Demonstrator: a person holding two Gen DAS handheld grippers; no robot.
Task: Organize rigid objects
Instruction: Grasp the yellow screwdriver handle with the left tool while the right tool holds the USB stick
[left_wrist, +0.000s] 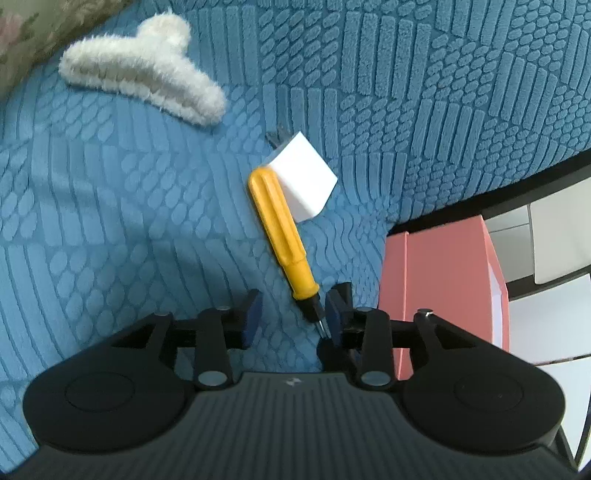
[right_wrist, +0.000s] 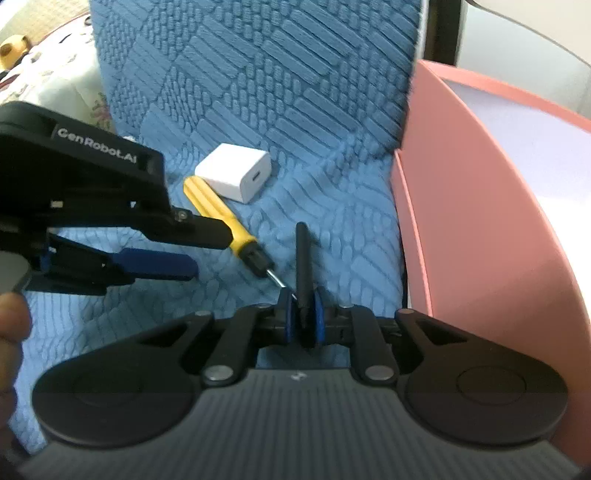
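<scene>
The left gripper (left_wrist: 293, 314) has its fingers partly apart around the screwdriver (left_wrist: 280, 229) tip on the blue cushion (left_wrist: 110, 221). The right gripper (right_wrist: 301, 317) pinches a black pen (right_wrist: 303, 266), the pink box (right_wrist: 480, 229) just beside it.

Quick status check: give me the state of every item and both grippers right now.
Left gripper: open, over the screwdriver's shaft.
Right gripper: shut on a black pen.
Screwdriver: lying flat on the blue cover, handle end against the charger.
Charger: lying on the cover, not held.
Hair claw: lying on the cover, untouched.
Pink box: open.
</scene>
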